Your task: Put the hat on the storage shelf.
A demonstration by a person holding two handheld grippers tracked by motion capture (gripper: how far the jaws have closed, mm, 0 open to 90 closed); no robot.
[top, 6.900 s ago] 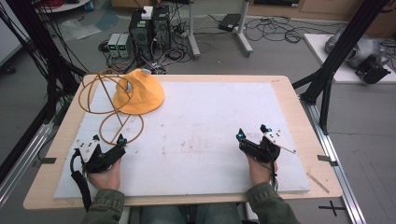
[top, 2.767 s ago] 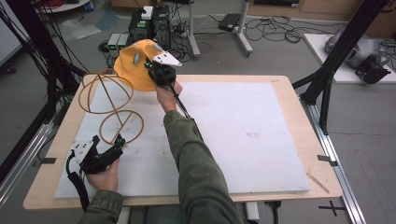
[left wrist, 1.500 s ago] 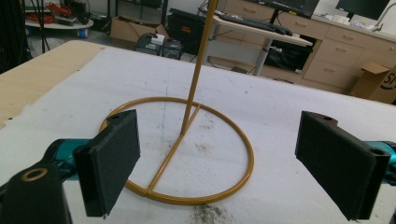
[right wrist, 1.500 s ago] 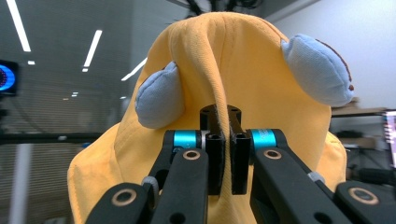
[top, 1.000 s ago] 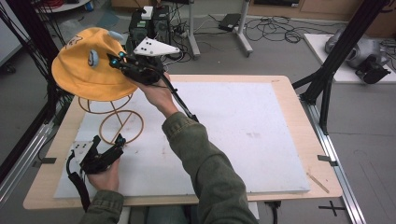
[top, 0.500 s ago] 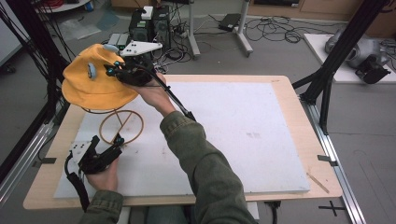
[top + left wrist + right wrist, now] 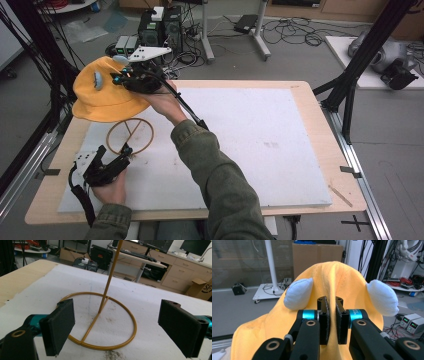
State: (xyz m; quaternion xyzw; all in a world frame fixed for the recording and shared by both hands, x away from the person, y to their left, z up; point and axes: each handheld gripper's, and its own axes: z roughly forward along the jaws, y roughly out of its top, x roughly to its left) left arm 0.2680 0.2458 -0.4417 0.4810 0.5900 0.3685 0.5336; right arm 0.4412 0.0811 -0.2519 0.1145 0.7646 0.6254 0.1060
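Fabric of a yellow bucket hat (image 7: 102, 92) with two pale blue padded ears is pinched between the nearly closed jaws of the right gripper (image 7: 131, 79), and the hat is held aloft above the far left corner of the bench (image 7: 310, 95). Below it, a gold wire stand (image 7: 130, 136) with a ring base sits on the white foam sheet (image 7: 260, 140). By the near left corner, the left gripper (image 7: 114, 161) is held with jaws wide apart, facing the ring.

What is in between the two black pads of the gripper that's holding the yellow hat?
A pinched fold of the yellow hat sits between the right gripper pads, between the hat's two pale blue ears. The right gripper view shows it.
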